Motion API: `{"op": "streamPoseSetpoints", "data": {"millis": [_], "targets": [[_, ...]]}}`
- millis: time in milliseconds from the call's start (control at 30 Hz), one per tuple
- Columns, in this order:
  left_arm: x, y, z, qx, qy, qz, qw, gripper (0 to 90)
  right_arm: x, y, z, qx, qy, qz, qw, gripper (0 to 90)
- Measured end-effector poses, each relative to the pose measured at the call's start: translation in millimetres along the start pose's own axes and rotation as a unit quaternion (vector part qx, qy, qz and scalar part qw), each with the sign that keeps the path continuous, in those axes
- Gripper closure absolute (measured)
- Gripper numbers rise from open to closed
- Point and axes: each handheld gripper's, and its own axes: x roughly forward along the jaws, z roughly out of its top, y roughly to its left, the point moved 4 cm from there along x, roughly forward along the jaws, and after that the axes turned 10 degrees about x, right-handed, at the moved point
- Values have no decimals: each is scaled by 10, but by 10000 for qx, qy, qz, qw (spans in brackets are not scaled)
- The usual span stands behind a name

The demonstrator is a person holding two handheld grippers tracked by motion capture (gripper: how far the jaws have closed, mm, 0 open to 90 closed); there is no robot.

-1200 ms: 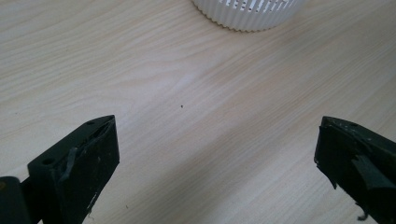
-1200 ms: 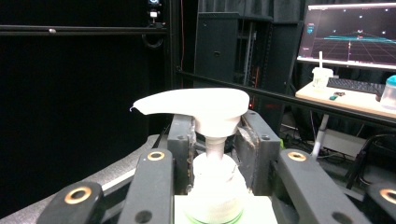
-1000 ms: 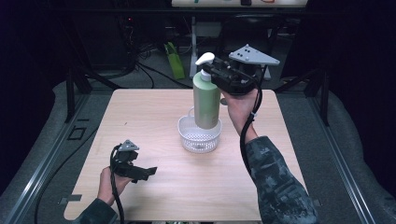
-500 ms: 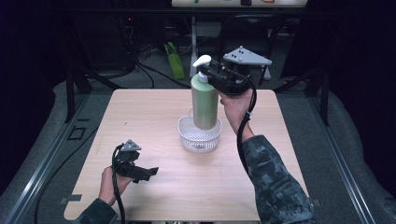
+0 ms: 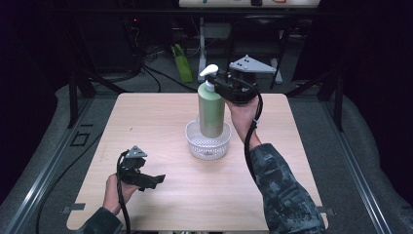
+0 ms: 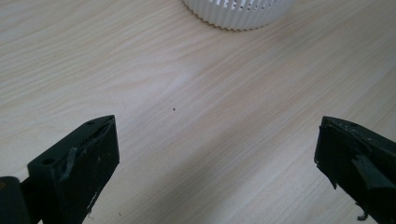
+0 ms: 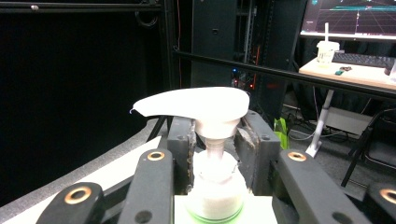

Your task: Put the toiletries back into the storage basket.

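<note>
Two grippers work over a light wooden table (image 5: 160, 122), the largest item in the high view. Next in size is the green pump bottle (image 5: 211, 111), standing upright with its base inside the white perforated basket (image 5: 208, 142) near the table's centre; whether the base rests fully on the basket floor cannot be told. The basket's ribbed wall (image 6: 238, 13) appears at the top of the left gripper view.

Right gripper (image 5: 225, 87): jaws closed on the bottle's white neck collar (image 7: 215, 179), just below the pump head (image 7: 194, 108), one jaw on each side of the stem. The grip sits high on the bottle, well above its body.

Left gripper (image 5: 148, 179): jaws spread wide with nothing between them, held low over bare table near the front left edge, well apart from the basket.

Handling, as judged:
1. The bottle is probably rigid plastic with a smooth wall, slippery to hard pads. If filled, it is likely moderately heavy and bottom-weighted.
2. The collar is a sound place to take hold: narrow, stiff, and shouldered by the pump head above, which should stop the jaws sliding upward.
3. Held at the neck, the body may swing like a pendulum; keep it vertical.
4. The pump spout could depress or rotate if pressed; avoid it.
5. The basket is light and may shift or tip if nudged.

No brand, label or legible writing can be made out on the bottle or the basket.
</note>
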Motion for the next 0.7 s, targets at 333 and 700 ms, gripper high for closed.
{"op": "streamPoseSetpoints", "data": {"millis": [333, 700], "targets": [[-2, -7, 3, -10, -6, 2, 10000, 1, 14, -10, -74, 9, 62, -2, 10000, 680], [5, -10, 7, 4, 4, 8, 10000, 1, 42, -31, -202, 75, 152, 12, 9999, 680]]}}
